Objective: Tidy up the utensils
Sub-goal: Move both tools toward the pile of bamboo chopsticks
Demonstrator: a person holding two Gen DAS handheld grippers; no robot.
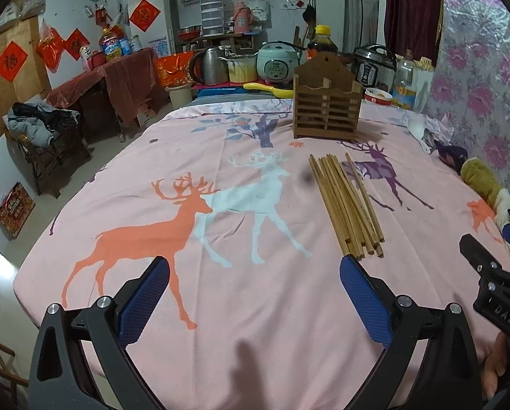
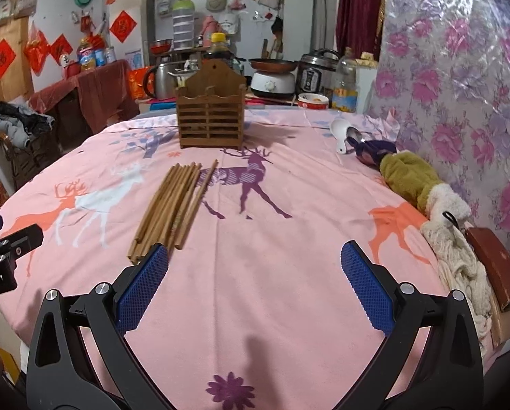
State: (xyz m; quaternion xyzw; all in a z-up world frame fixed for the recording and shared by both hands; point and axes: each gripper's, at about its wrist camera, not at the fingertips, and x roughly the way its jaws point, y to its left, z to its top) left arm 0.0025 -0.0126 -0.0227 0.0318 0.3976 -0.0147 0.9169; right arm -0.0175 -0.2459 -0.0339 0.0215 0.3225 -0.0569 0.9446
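Observation:
A bundle of several wooden chopsticks (image 1: 346, 201) lies on the pink deer-print tablecloth (image 1: 221, 273); it also shows in the right wrist view (image 2: 173, 205). A slatted wooden utensil holder (image 1: 327, 102) stands upright behind them, also in the right wrist view (image 2: 211, 116). A white spoon (image 2: 340, 130) and a metal spoon (image 2: 354, 136) lie at the far right. My left gripper (image 1: 255, 270) is open and empty, just near of the chopsticks. My right gripper (image 2: 255, 256) is open and empty, to the right of the chopsticks' near ends.
Folded cloths and a green towel (image 2: 408, 177) lie along the table's right edge by the floral wall. A brown case (image 2: 497, 270) sits at the right front. A kettle, rice cooker (image 1: 278, 63), pressure cooker and bottles crowd the counter behind the table.

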